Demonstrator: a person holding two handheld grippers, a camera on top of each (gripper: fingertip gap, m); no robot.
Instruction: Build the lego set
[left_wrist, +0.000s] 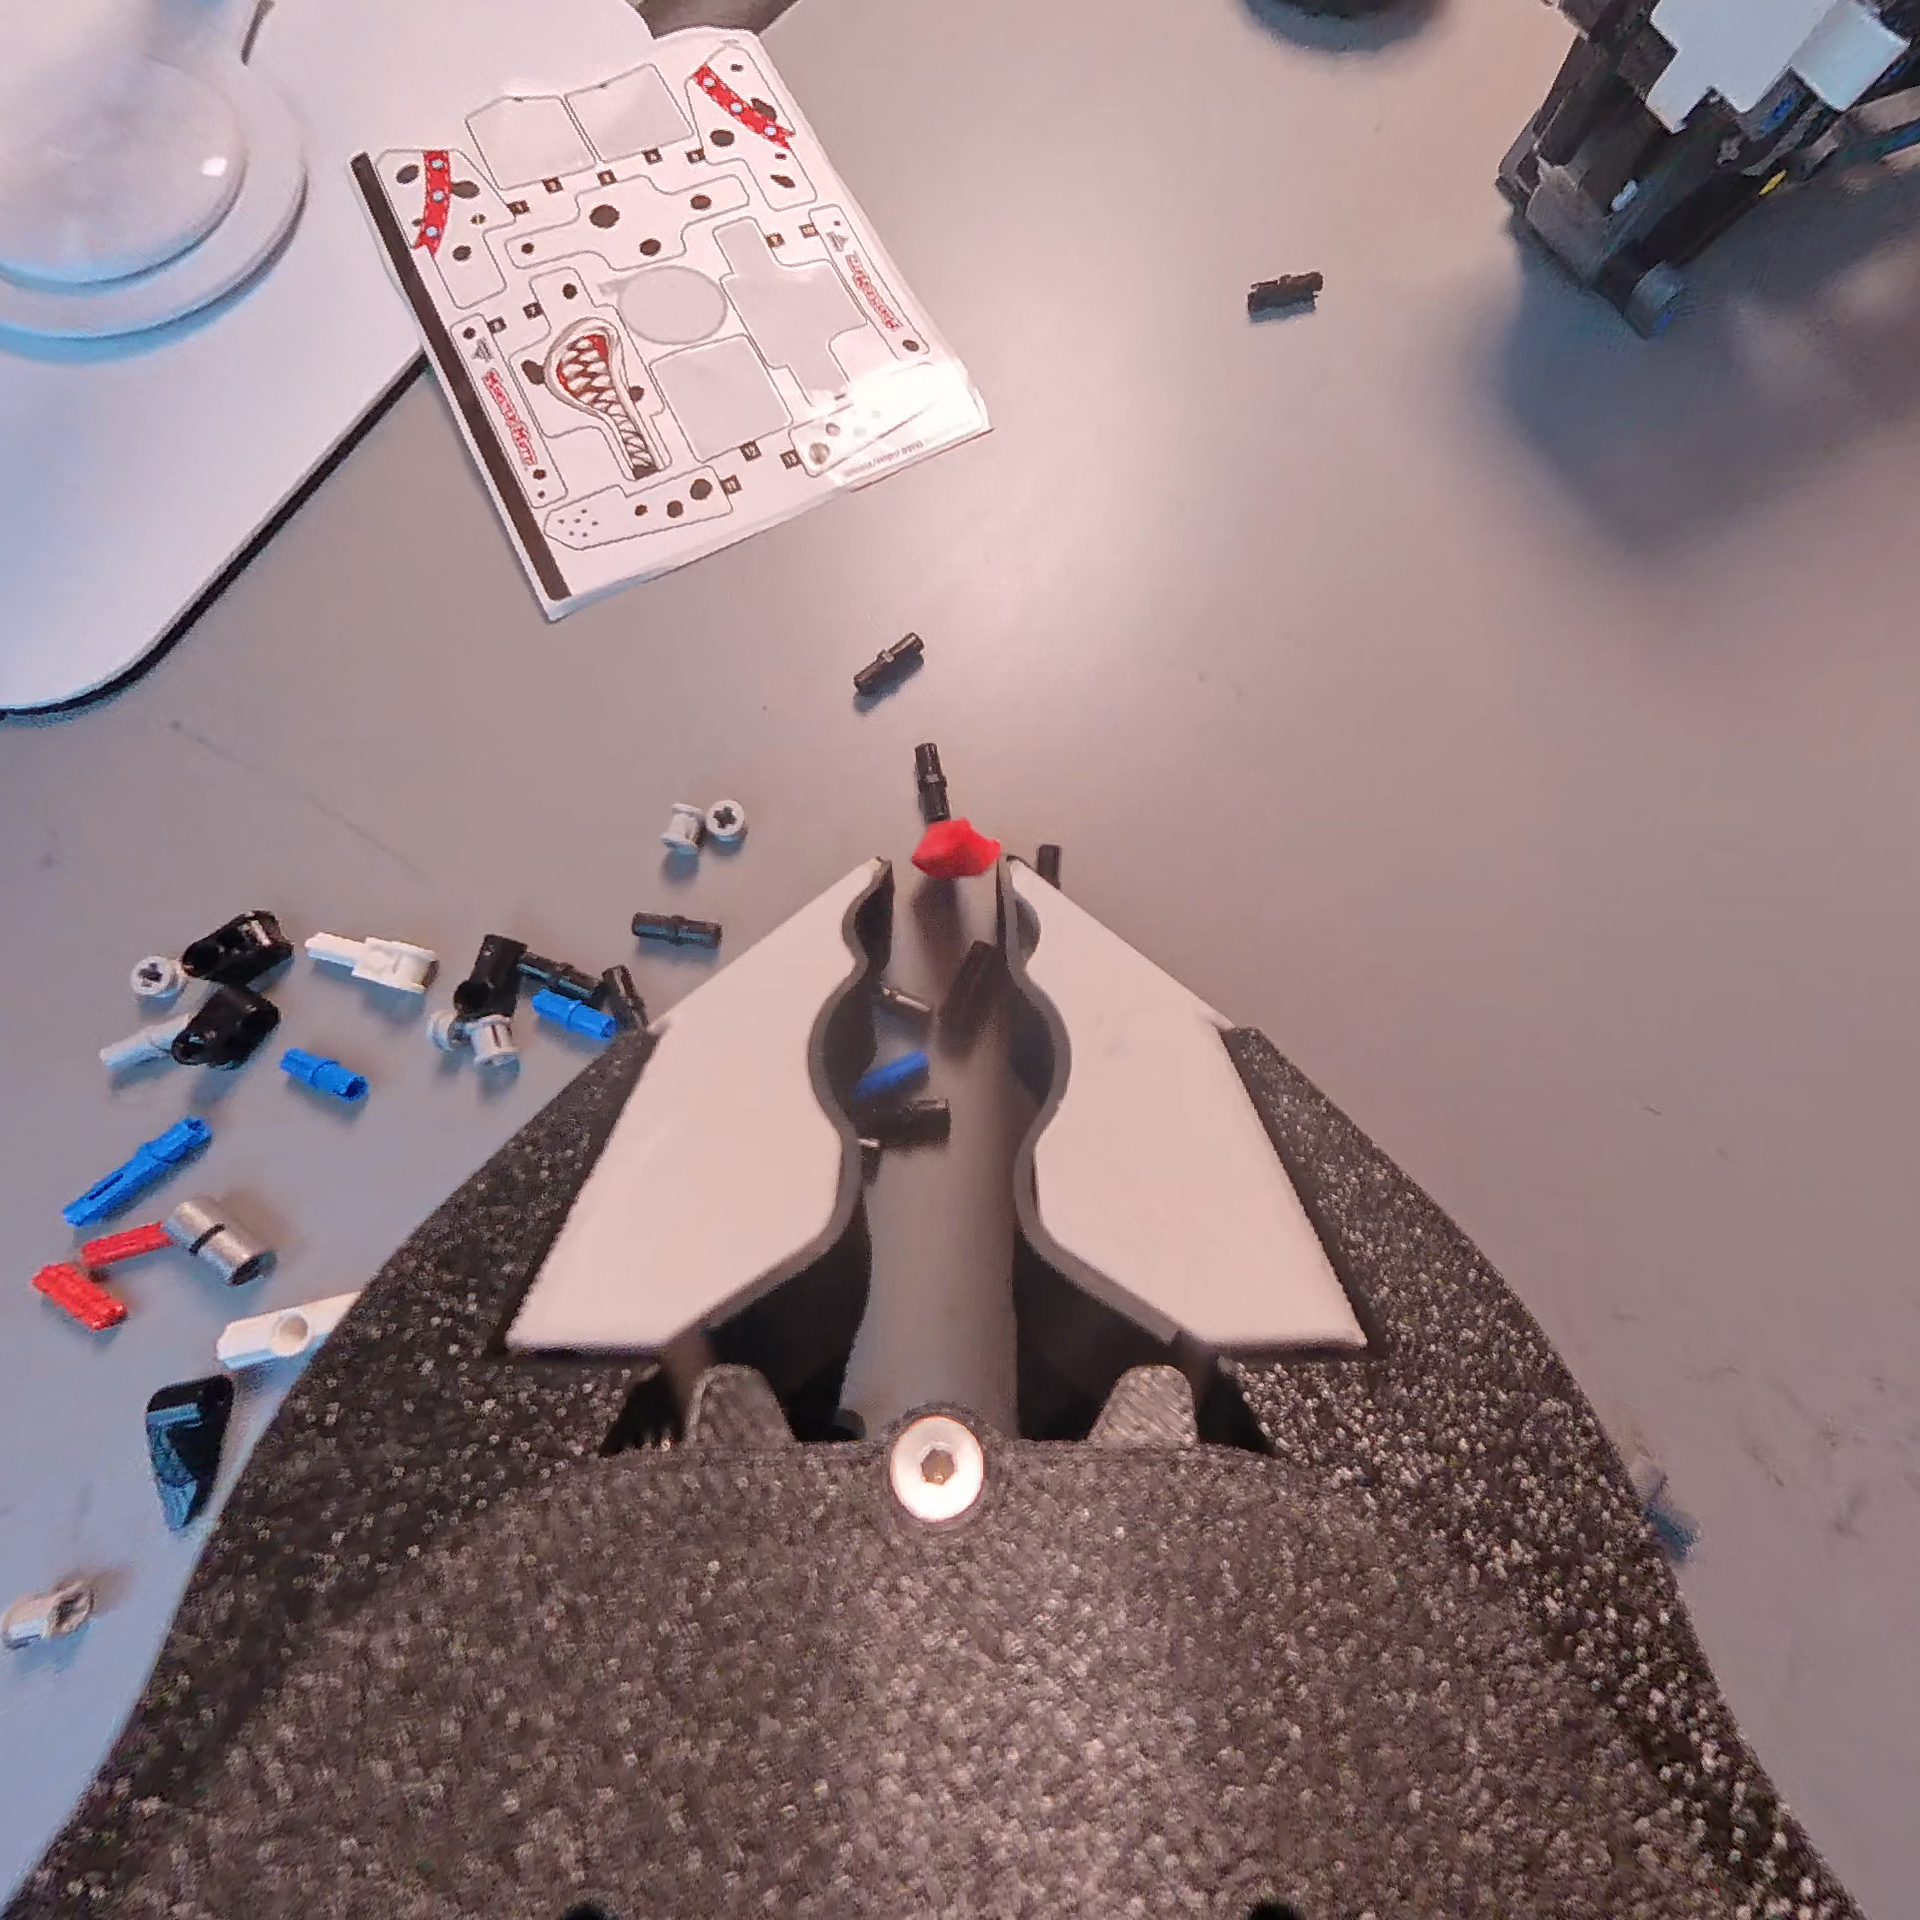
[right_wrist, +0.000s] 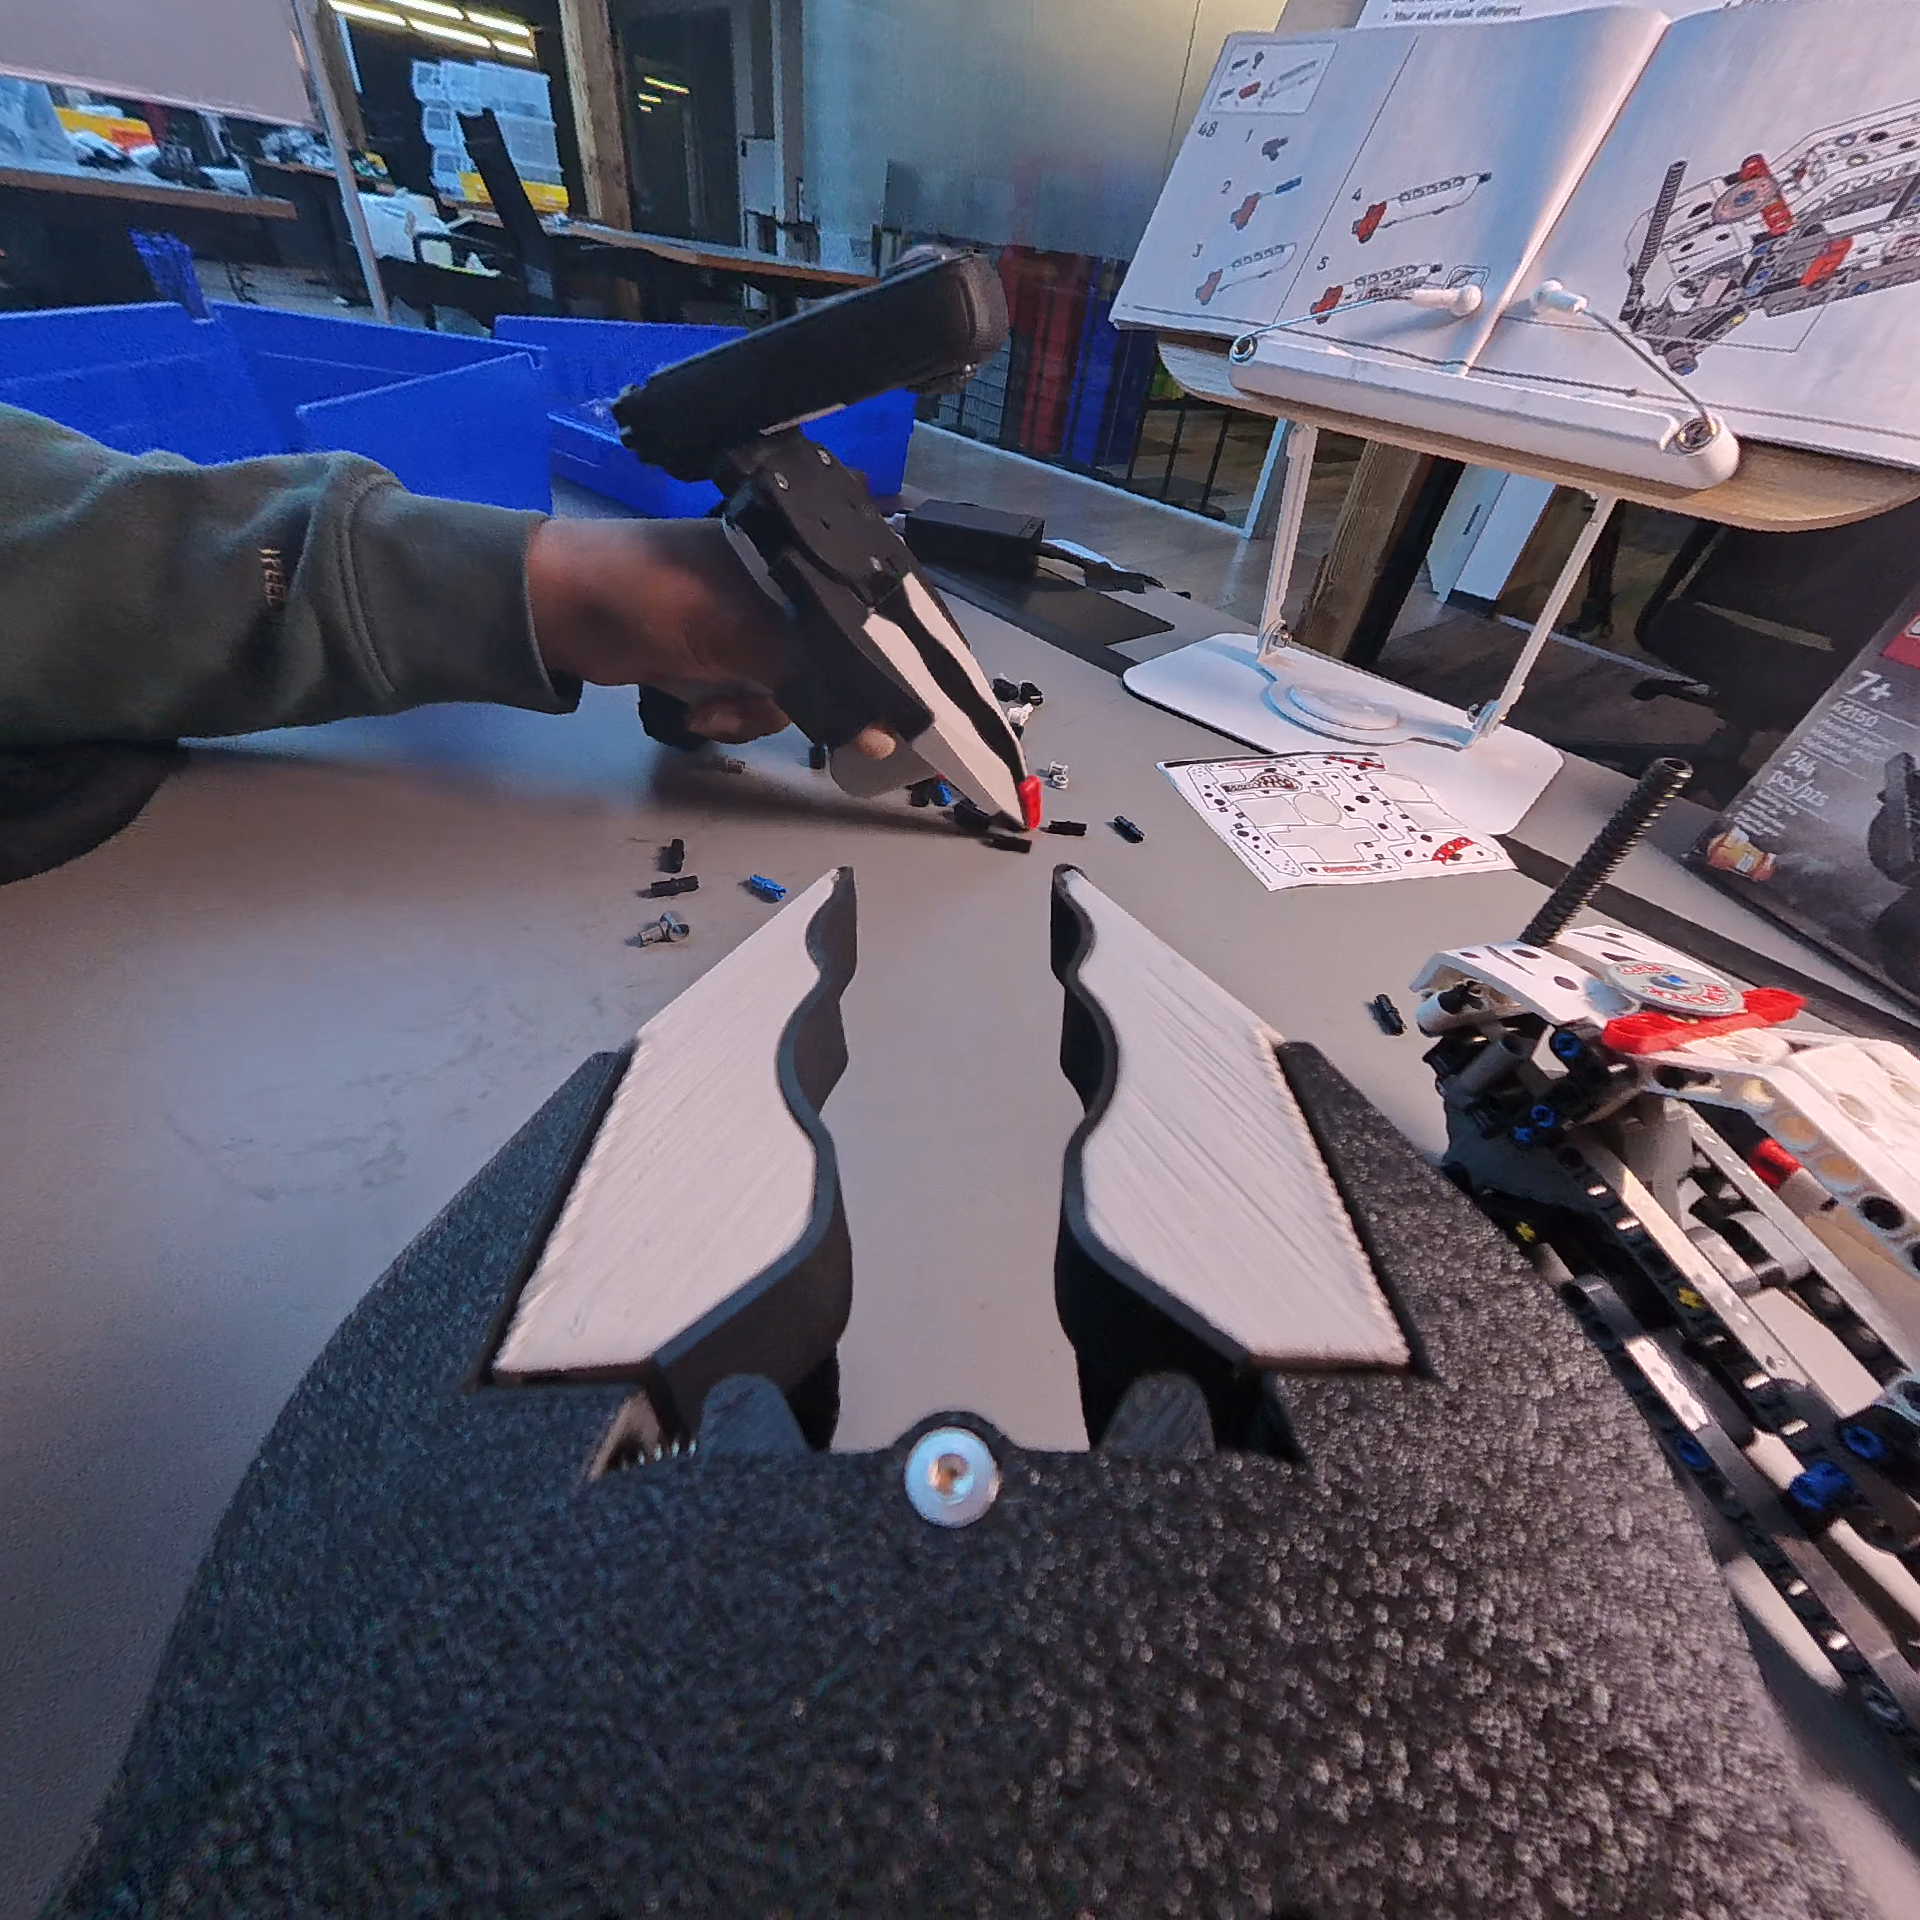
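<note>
Jaws of left gripper (left_wrist: 943, 864) pinch small red piece (left_wrist: 954, 849) at tips over scattered pins (left_wrist: 675, 928), mid pick-up; right gripper (right_wrist: 951, 883) spread, empty, beside half-built model (right_wrist: 1683, 1122); next likely carrying piece there, aligning carefully.

Model (right_wrist: 1704, 1164) cut off by right edge, a blur at left wrist view's corner (left_wrist: 1704, 156) | box (right_wrist: 1829, 831) partly out of frame | black pin (left_wrist: 1047, 860) mostly behind left gripper's fingertip (left_wrist: 1013, 883) | red piece's (left_wrist: 954, 850) shape perhaps a connector, too small to tell
</note>
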